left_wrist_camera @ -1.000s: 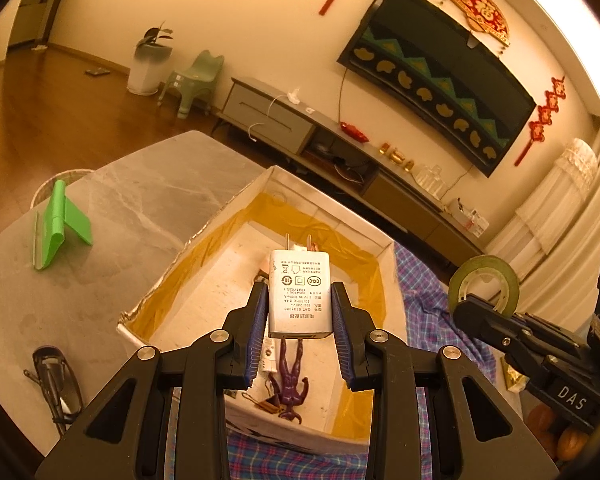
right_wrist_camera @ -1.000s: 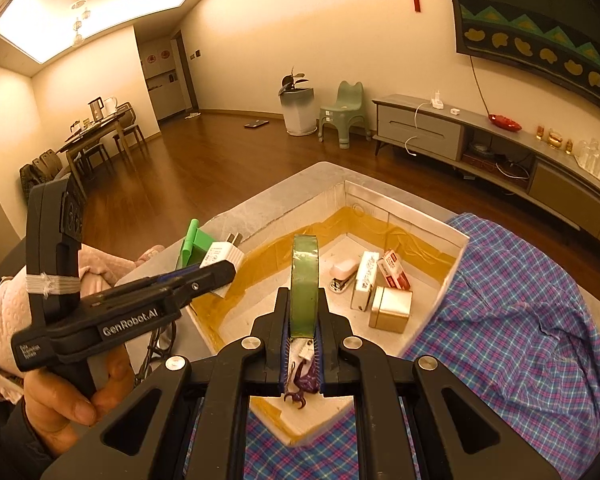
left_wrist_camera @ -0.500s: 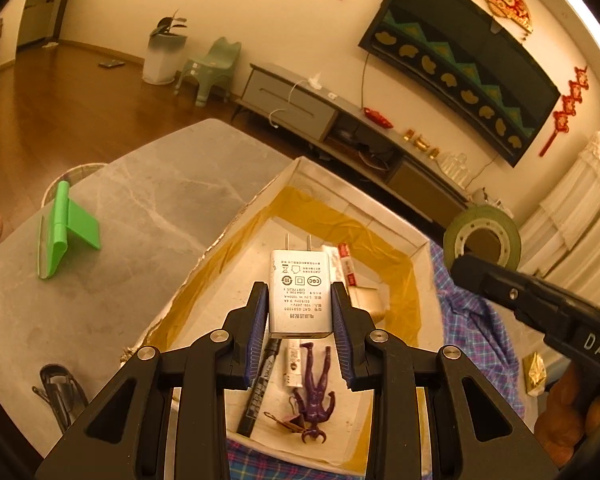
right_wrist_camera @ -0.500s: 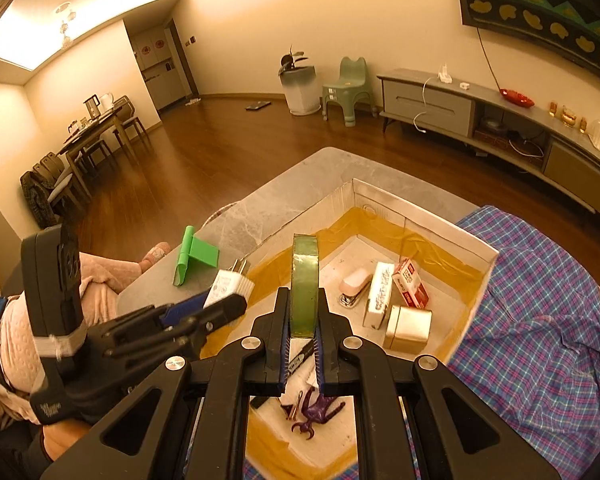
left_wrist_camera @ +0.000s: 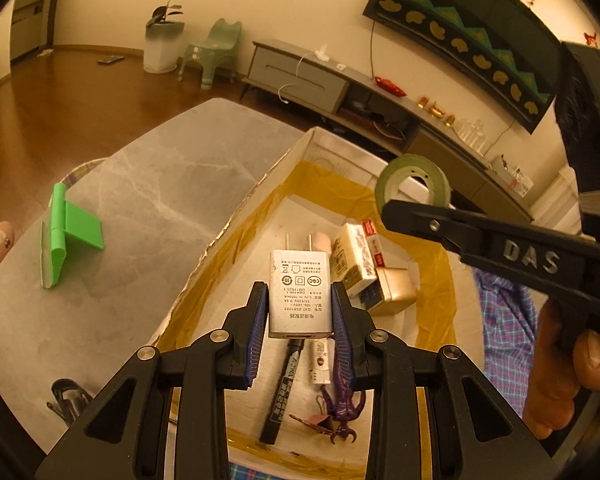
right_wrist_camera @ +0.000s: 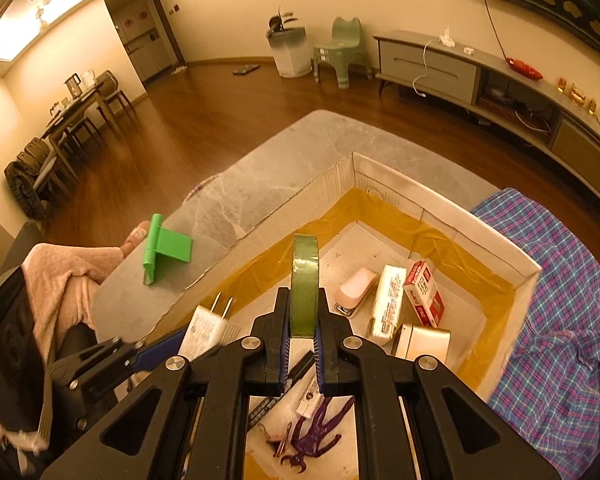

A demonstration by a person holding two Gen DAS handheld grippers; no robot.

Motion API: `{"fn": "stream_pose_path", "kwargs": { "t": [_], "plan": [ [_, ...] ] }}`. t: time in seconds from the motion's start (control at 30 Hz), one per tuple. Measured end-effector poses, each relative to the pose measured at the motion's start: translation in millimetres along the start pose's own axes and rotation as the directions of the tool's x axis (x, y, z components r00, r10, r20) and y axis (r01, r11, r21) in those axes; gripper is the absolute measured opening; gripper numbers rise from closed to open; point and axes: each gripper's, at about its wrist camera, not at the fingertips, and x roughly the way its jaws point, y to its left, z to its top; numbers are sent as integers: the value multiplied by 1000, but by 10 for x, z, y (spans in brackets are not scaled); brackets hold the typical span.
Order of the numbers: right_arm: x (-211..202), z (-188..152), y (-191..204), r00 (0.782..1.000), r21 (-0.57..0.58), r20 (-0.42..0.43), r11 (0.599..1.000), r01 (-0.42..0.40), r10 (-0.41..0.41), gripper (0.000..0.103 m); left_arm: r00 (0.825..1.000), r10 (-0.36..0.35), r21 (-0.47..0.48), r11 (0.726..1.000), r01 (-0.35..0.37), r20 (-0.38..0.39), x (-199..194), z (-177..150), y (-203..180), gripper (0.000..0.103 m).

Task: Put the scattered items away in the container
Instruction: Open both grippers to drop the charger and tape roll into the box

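My left gripper (left_wrist_camera: 300, 300) is shut on a white plug charger (left_wrist_camera: 301, 292), prongs forward, held over the near end of the open white box (left_wrist_camera: 228, 232). It also shows in the right wrist view (right_wrist_camera: 206, 326). My right gripper (right_wrist_camera: 303, 312) is shut on a green tape roll (right_wrist_camera: 304, 280), held on edge above the box (right_wrist_camera: 496, 236); the roll shows in the left wrist view (left_wrist_camera: 414, 180). In the box lie a black marker (left_wrist_camera: 286, 388), a purple figure (right_wrist_camera: 316, 436), a pink stapler (right_wrist_camera: 356, 288), and small cartons (right_wrist_camera: 424, 298).
A green phone stand (left_wrist_camera: 68, 236) stands on the grey marble table (left_wrist_camera: 140, 184) left of the box. Dark glasses (left_wrist_camera: 70, 400) lie at the table's near left edge. A plaid cloth (right_wrist_camera: 560, 320) covers the table right of the box.
Both grippers have moved forward over the box with their items still held. The right gripper and tape roll now reach further across the box in the left wrist view.
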Motion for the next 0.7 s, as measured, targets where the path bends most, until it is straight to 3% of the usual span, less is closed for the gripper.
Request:
{"fn": "stream_pose_path", "kwargs": {
  "t": [0.3, 0.4, 0.43, 0.7],
  "plan": [
    [523, 238, -68, 995, 12, -77, 998, 57, -56, 11, 1000, -1, 13, 1000, 1, -17, 61, -2, 20, 32],
    [646, 281, -116, 996, 30, -68, 997, 64, -62, 19, 1000, 6, -3, 1000, -6, -10, 70, 0, 57, 36],
    [679, 282, -137, 996, 42, -66, 997, 64, -61, 25, 1000, 8, -10, 1000, -8, -10, 74, -4, 77, 42],
    [722, 186, -162, 995, 61, -79, 996, 58, -53, 27, 1000, -7, -83, 997, 6, -3, 42, -20, 266, 46]
  ]
}}
